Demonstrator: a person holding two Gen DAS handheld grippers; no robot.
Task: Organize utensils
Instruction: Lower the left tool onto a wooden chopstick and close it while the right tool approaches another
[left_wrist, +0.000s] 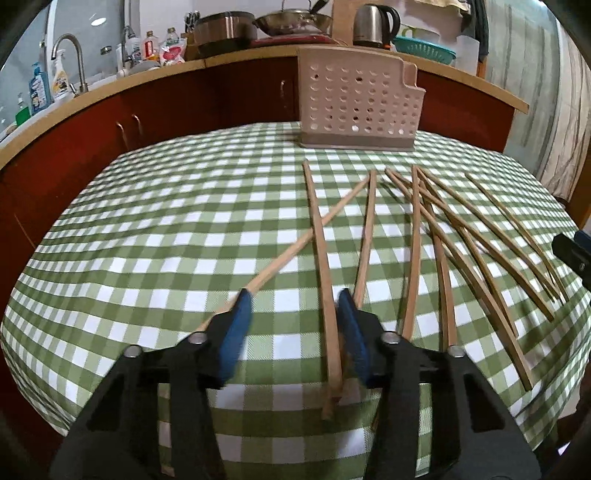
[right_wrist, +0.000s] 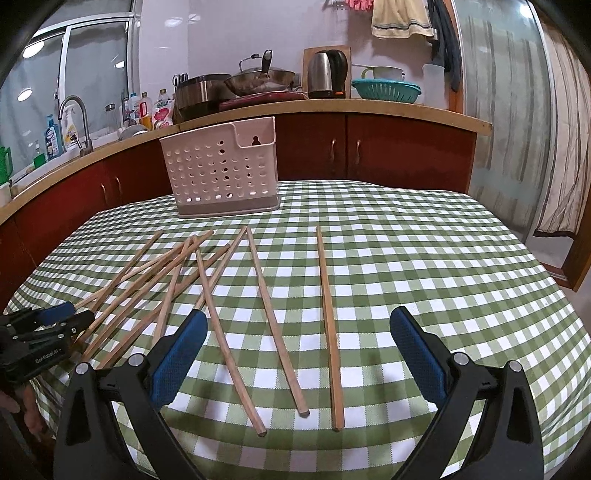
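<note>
— Green-and-white checked cloth (right_wrist: 406, 258) covers the whole counter, doesn't it?

— Yes, edge to edge. Behind it runs a red kitchen cabinet (right_wrist: 369, 147) with a kettle (right_wrist: 327, 74) and a wok (right_wrist: 262, 83) on top.

— And the rack?

— A pale perforated utensil holder (left_wrist: 360, 101) stands upright at the far side of the cloth, well apart from my jaws.

— Where are the chopsticks?

— Loose wooden chopsticks (right_wrist: 177, 280) lie scattered flat in front of the holder, several crossing each other. Three lie apart on my right side; the rightmost one (right_wrist: 328, 332) lies alone.

— Your left gripper?

— My left gripper (left_wrist: 293, 299) is low over the cloth. One chopstick (left_wrist: 325, 280) runs between the blue pads, close against the right-hand pad (left_wrist: 351, 332), with a clear gap to the other. I cannot tell whether it touches that pad; the jaws are not clamped on it.

— The right one?

— My right gripper (right_wrist: 297, 317) hovers with jaws spread wide, holding nothing; three chopsticks lie on the cloth under the gap.
</note>
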